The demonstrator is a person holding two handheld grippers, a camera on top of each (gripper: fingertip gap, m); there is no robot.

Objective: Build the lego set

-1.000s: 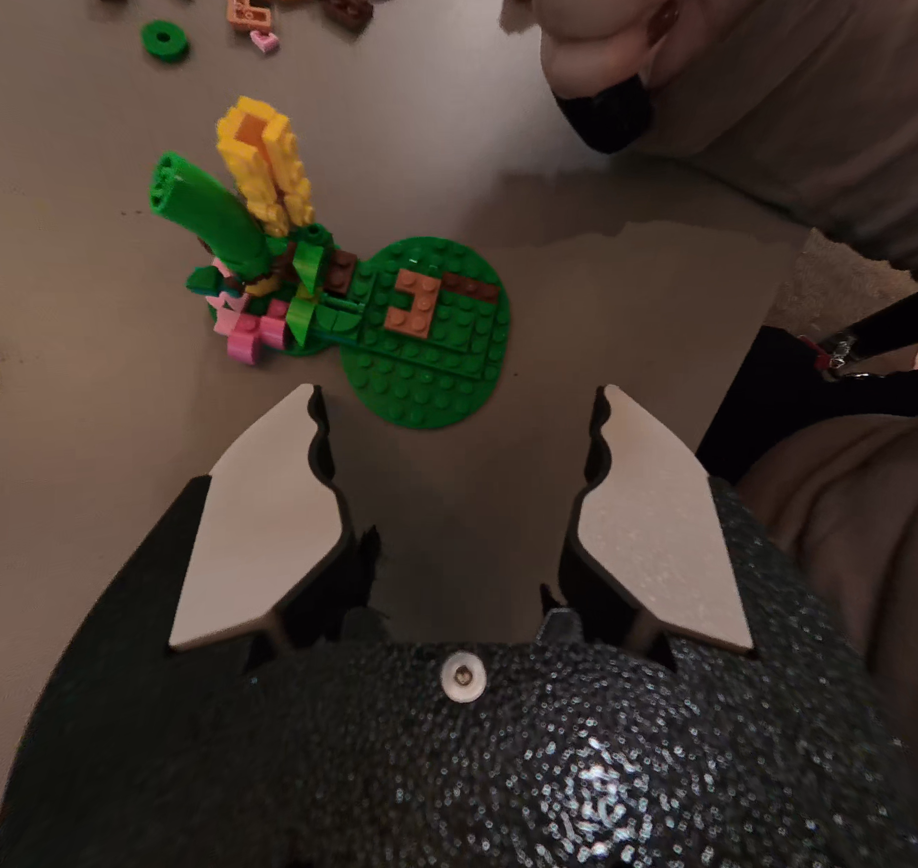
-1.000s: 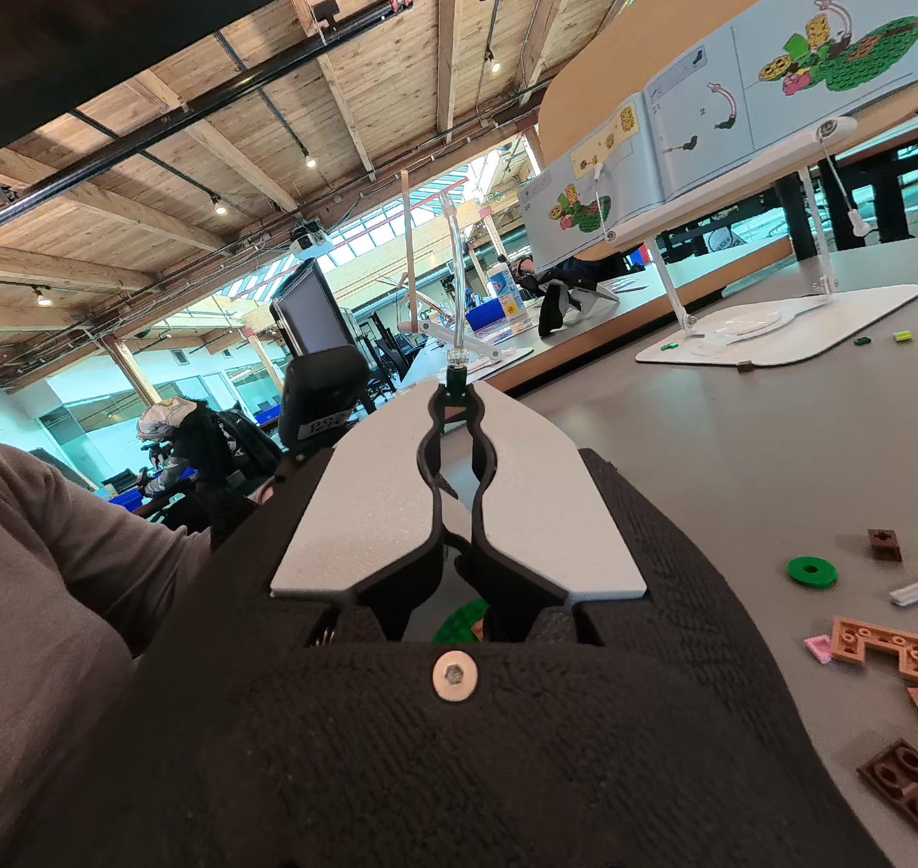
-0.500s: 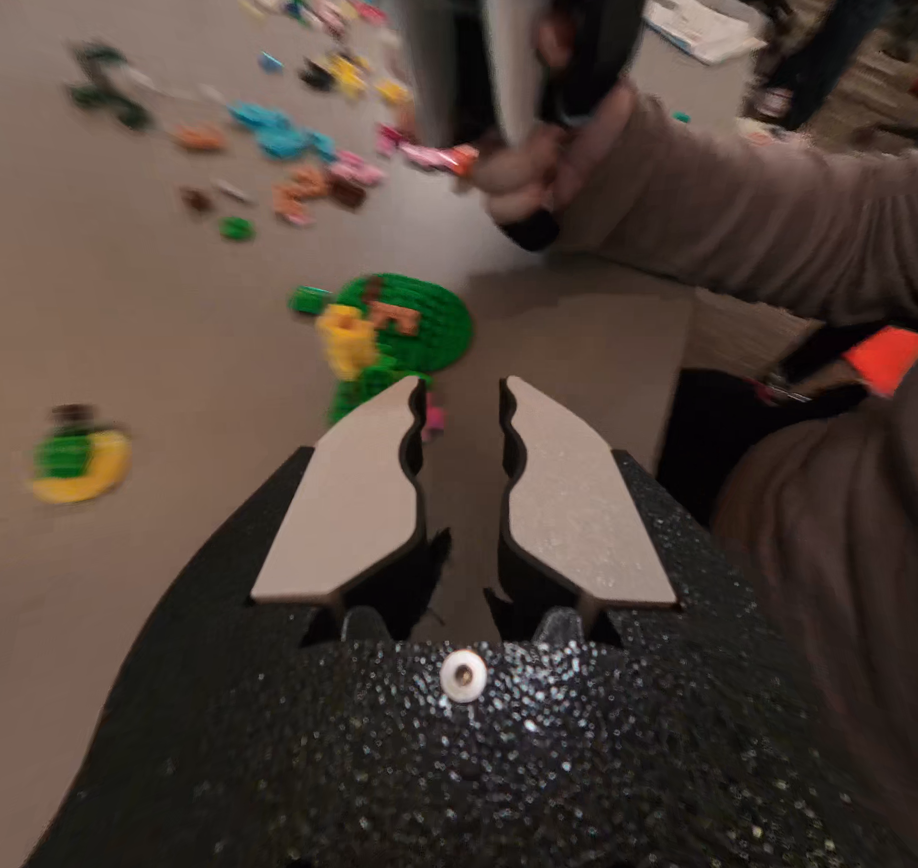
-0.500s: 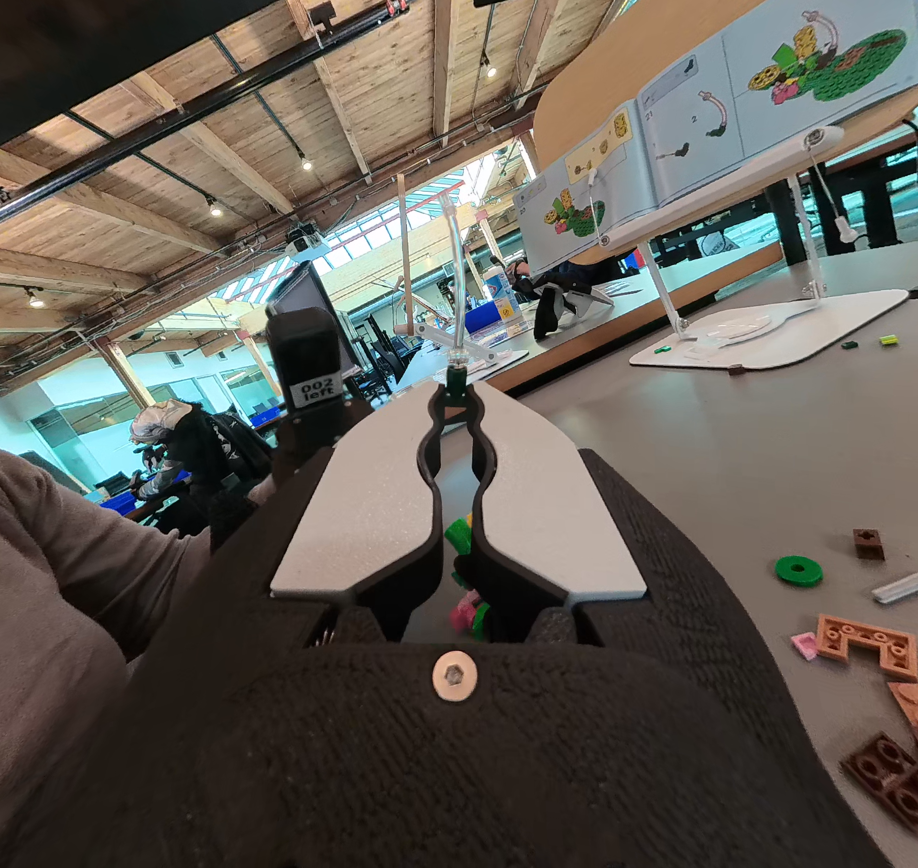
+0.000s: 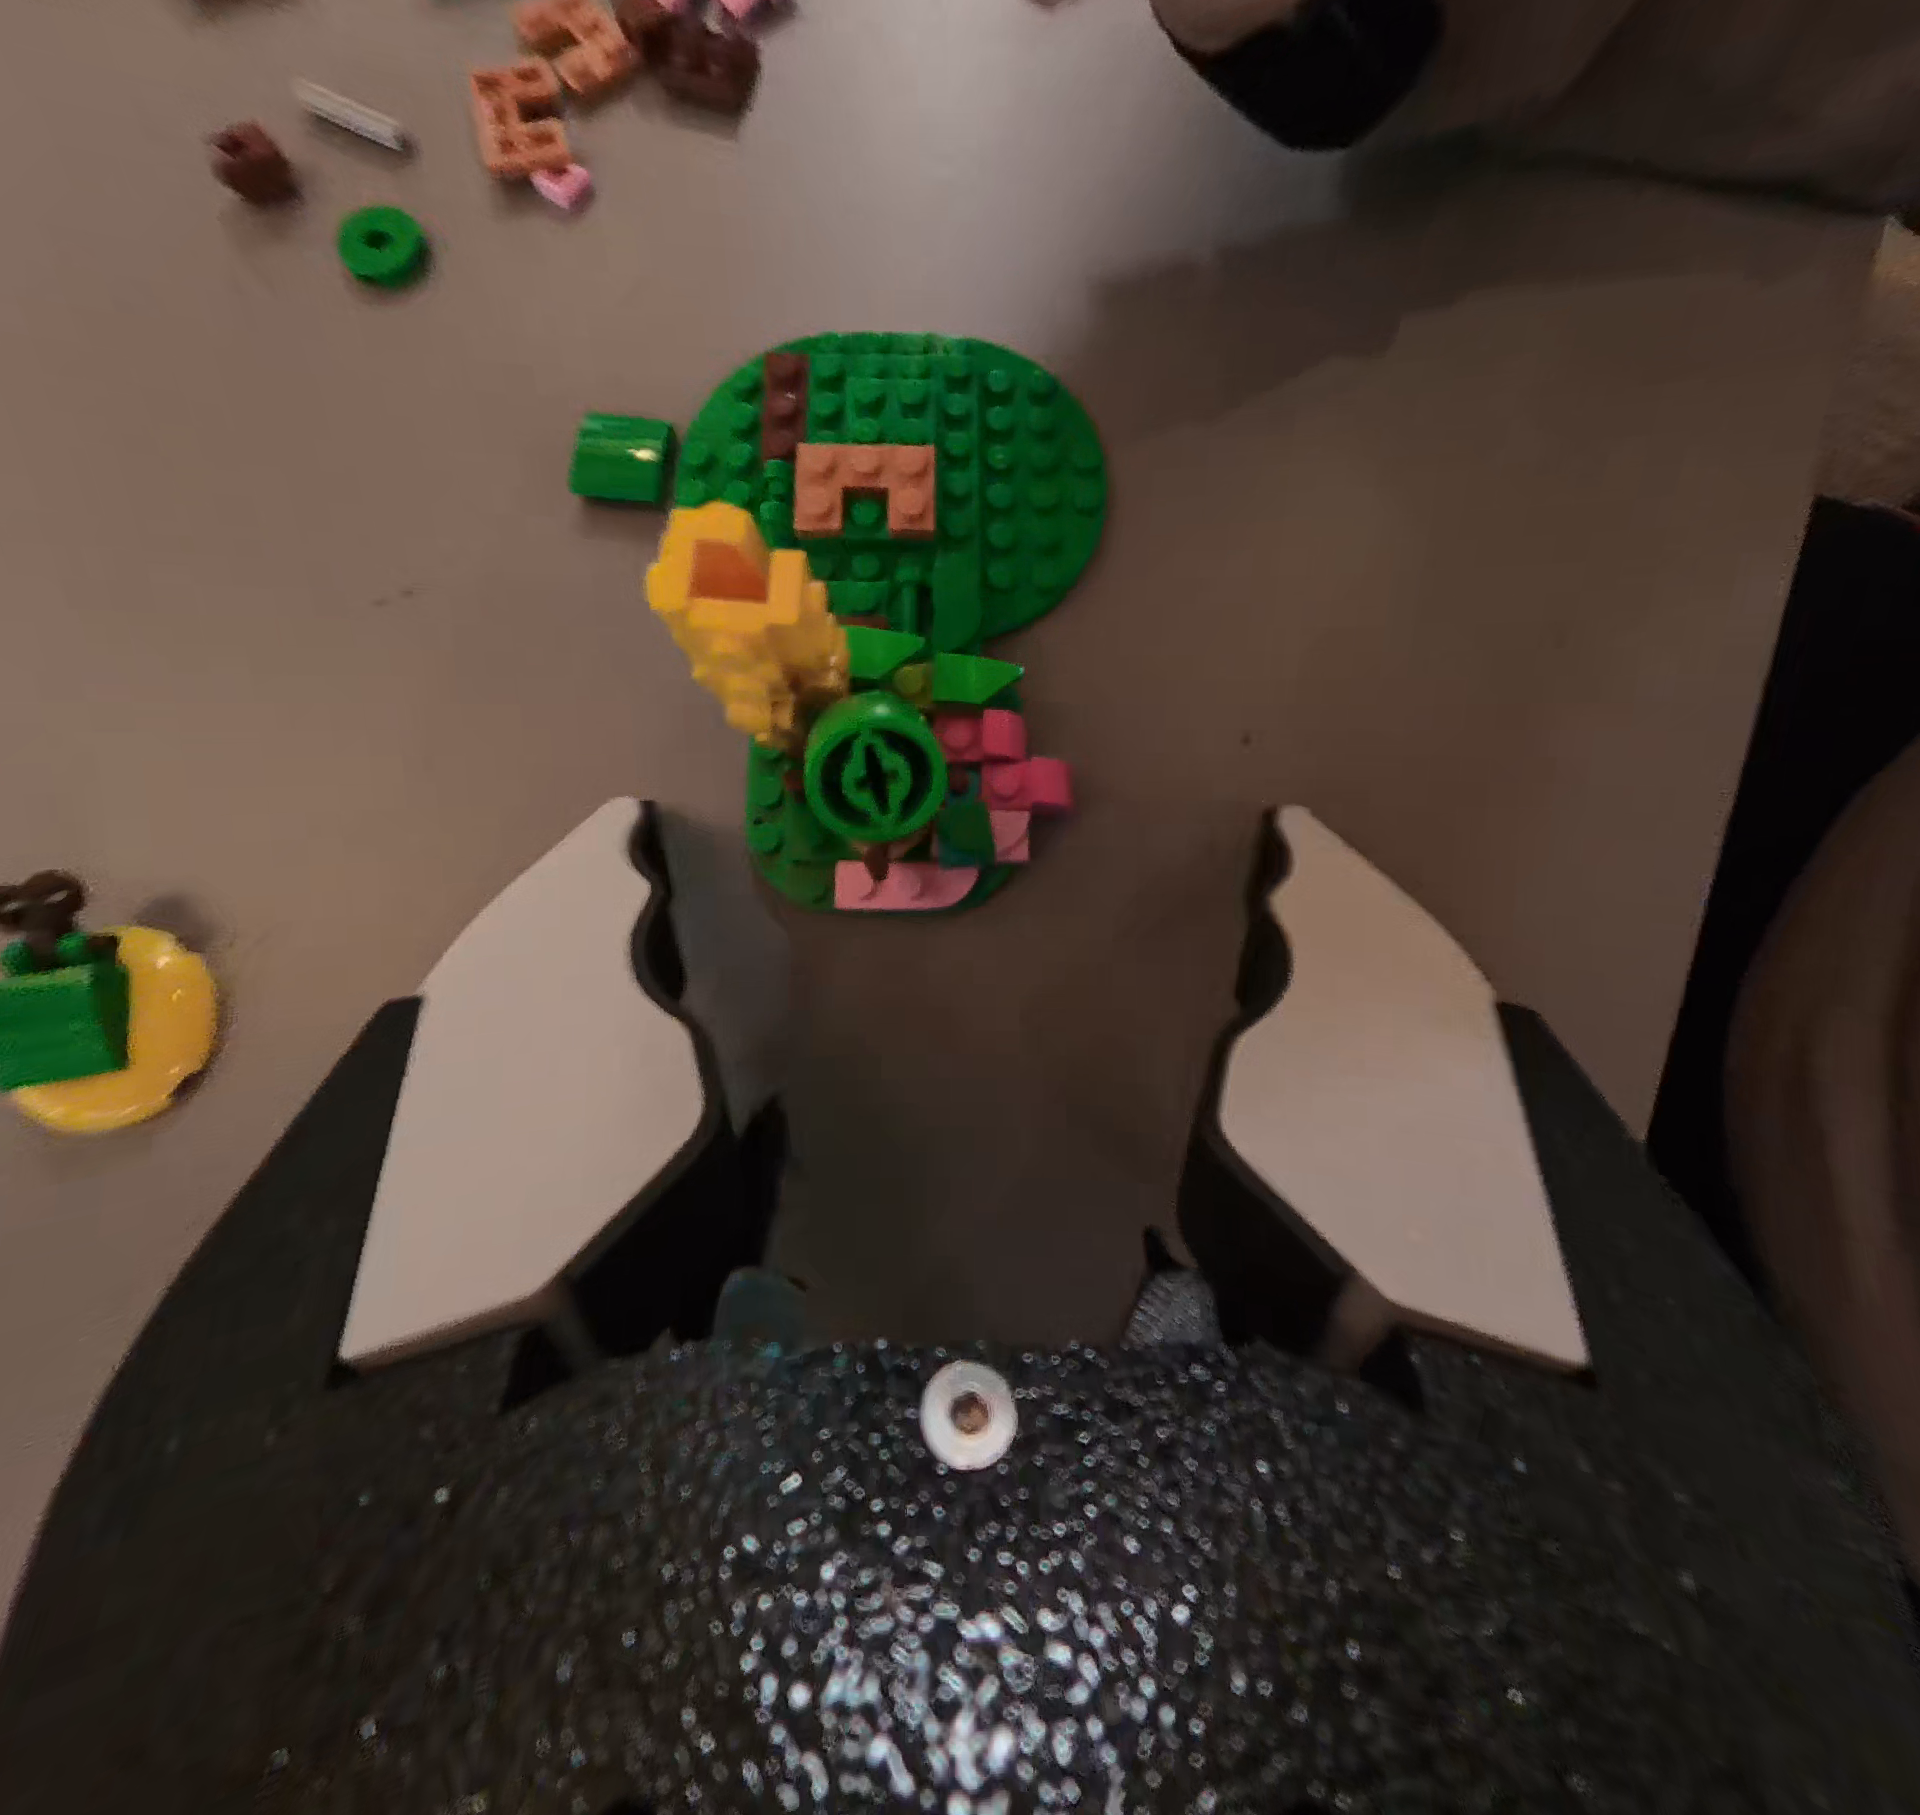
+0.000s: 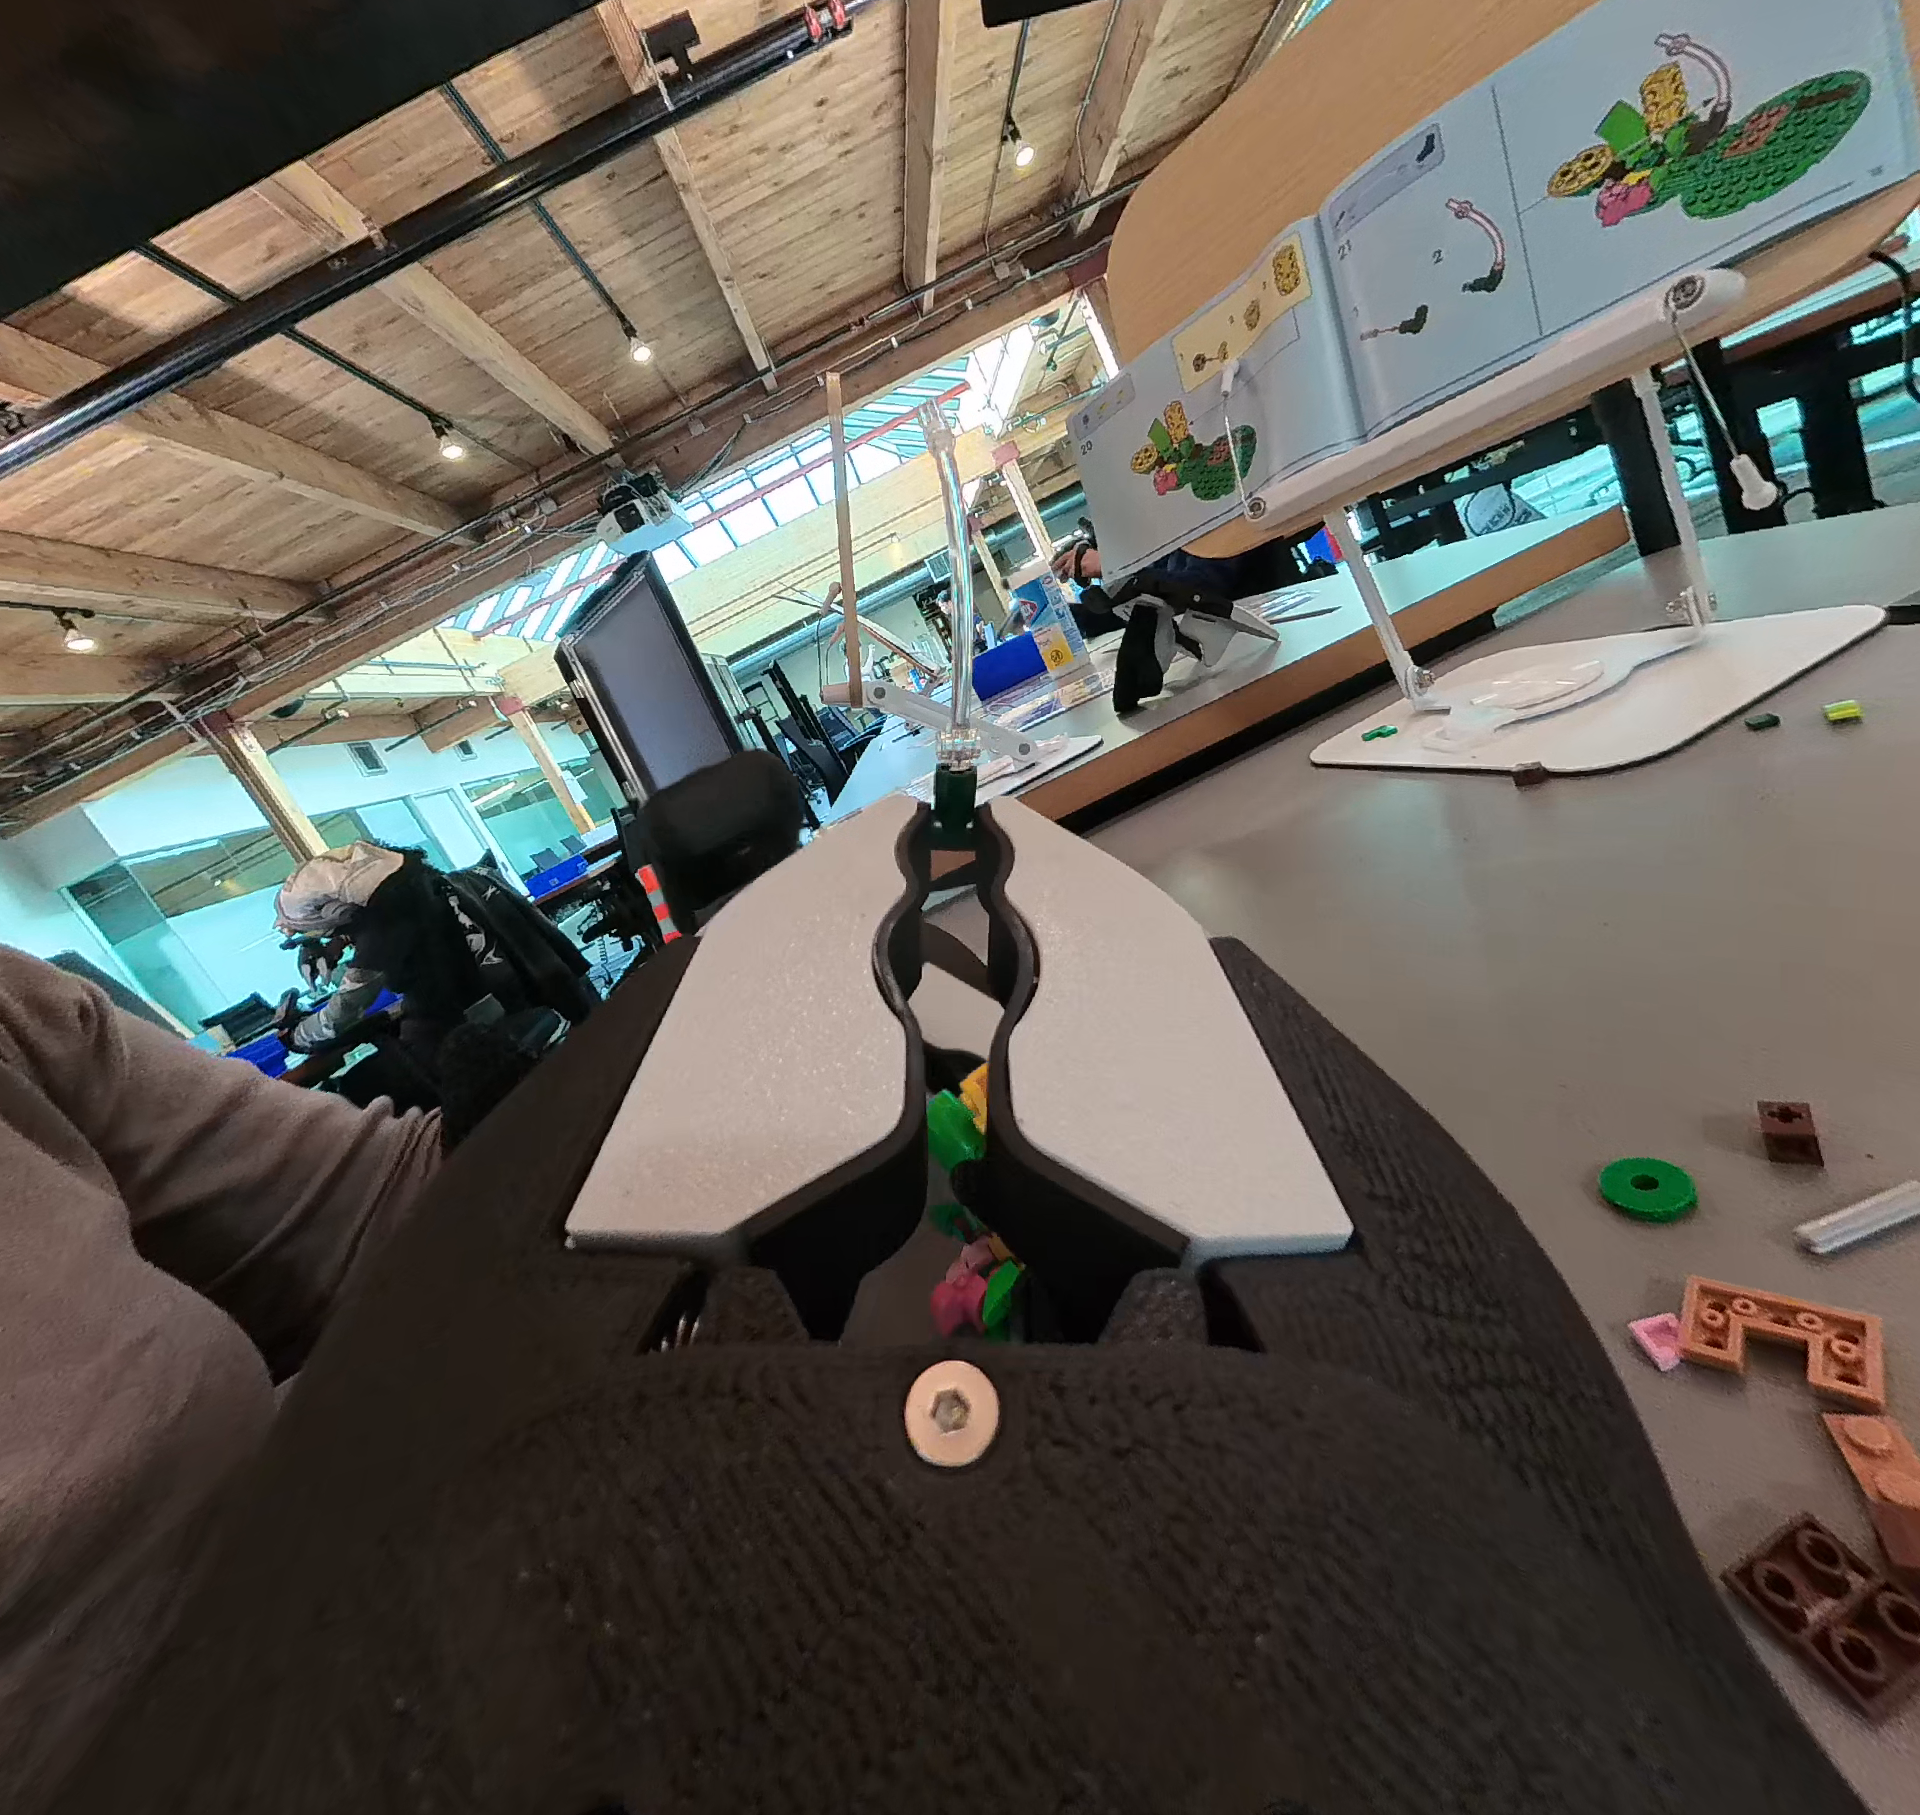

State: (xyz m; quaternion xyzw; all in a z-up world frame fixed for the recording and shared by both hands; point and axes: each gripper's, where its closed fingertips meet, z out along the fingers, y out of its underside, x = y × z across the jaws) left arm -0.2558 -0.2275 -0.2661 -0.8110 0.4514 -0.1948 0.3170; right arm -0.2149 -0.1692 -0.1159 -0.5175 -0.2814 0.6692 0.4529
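While my left gripper (image 5: 956, 918) hangs spread wide above the grey desk (image 5: 312, 622), the green studded lego build with its yellow tower (image 5: 883, 622) sits just ahead of its tips, untouched. My right gripper (image 6: 956, 815) is clamped on a clear curved tube with a dark green end (image 6: 956, 622), raised off the desk.

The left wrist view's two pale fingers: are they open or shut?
Open. The left gripper's fingers stand wide apart with bare table between them, gripping nothing; the lego build lies just beyond their tips.
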